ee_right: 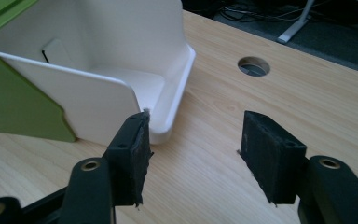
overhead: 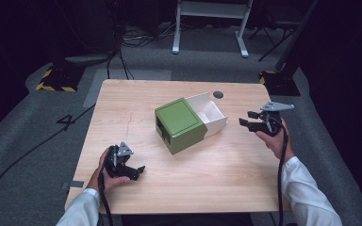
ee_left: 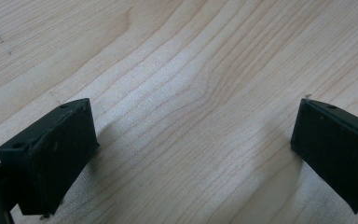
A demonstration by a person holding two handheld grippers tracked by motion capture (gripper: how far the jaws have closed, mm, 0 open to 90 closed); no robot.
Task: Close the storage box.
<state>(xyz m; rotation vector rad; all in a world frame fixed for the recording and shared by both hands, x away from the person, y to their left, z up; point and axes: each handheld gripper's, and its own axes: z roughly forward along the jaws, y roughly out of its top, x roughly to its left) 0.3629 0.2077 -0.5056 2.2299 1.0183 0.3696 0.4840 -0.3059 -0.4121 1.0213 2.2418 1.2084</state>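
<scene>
You are holding your right gripper (overhead: 252,120) with its jaws standing apart and gripping nothing, and the green box (overhead: 180,125) with its white drawer (overhead: 210,113) slid partway out is lying just ahead of it, toward its left jaw. In the right gripper view the drawer's (ee_right: 98,93) rounded front corner is sitting just beyond the tip of that left jaw, very close, though you cannot tell whether they are touching; the green shell (ee_right: 14,102) is lying farther off to the same side. A round hole (ee_right: 254,66) in the wooden table (ee_right: 307,102) is showing ahead of the right jaw, well beyond it. You are resting your left gripper (overhead: 134,172) low over the table (overhead: 217,174), jaws spread wide and empty, with the box lying well apart from it, ahead and to its right. In the left gripper view bare wood grain (ee_left: 191,93) is lying between the two jaws.
</scene>
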